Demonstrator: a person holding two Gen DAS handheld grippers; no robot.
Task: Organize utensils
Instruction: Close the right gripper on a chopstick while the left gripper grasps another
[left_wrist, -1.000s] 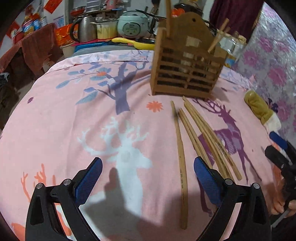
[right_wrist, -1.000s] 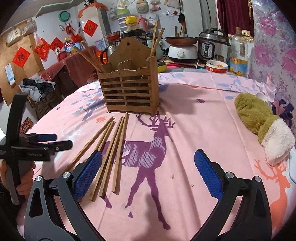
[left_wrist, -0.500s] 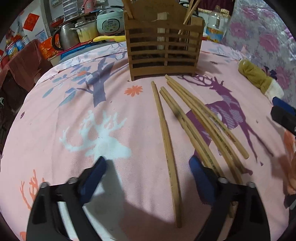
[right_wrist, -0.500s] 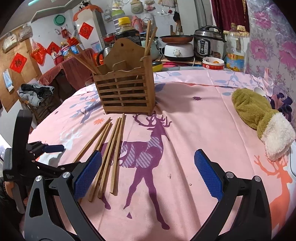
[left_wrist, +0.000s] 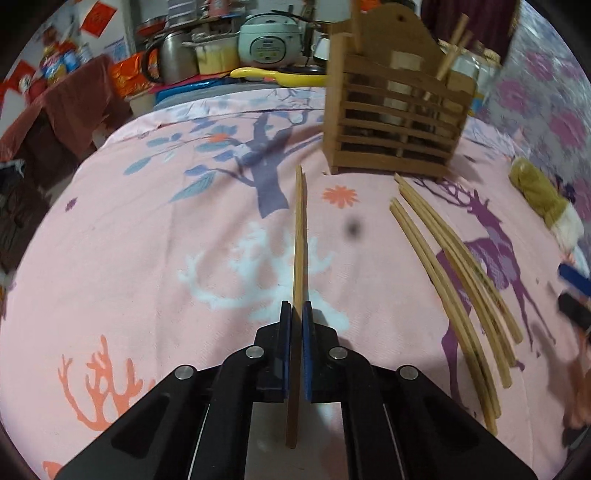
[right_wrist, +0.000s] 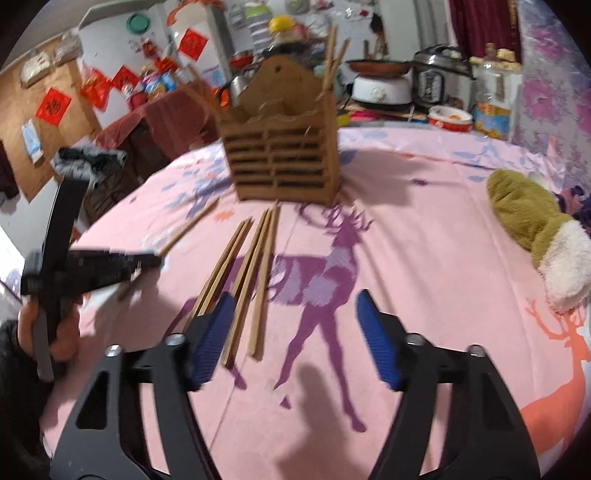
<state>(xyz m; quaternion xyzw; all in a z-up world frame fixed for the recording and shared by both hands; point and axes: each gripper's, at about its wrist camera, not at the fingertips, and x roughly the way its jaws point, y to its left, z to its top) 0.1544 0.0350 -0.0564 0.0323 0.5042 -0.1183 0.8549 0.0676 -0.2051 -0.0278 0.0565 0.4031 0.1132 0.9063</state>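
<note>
1. A round table wears a pink cloth (left_wrist: 155, 258) printed with deer and trees; the cloth shows again in the right wrist view (right_wrist: 424, 240).
2. Behind it the room is crowded: a rice cooker (left_wrist: 267, 40), a kettle (left_wrist: 173, 55), a pressure cooker (right_wrist: 432, 79), red paper squares on the wall (right_wrist: 53, 107) and a floral curtain (right_wrist: 546, 92).
3. A slatted wooden holder (left_wrist: 395, 122) stands at the far side of the table with a few sticks upright in it; it is blurred in the right wrist view (right_wrist: 284, 162).
4. A green-and-white mitten (right_wrist: 535, 236) lies on the cloth to the right.
5. The left gripper (left_wrist: 297, 314) is clamped on one chopstick (left_wrist: 299, 236), which runs forward from its pads toward the holder.
6. The other chopsticks (left_wrist: 454, 284) lie in a loose bundle on the purple deer, apart from the held one.
7. The right gripper (right_wrist: 295, 332) hangs over the cloth, jaws apart and pressing on nothing, its left pad just beside the bundle (right_wrist: 247, 273).
8. A second ago both grippers stood wide and that chopstick lay loose beside the bundle; the left jaws have just closed on it, the right have just been narrowing.
</note>
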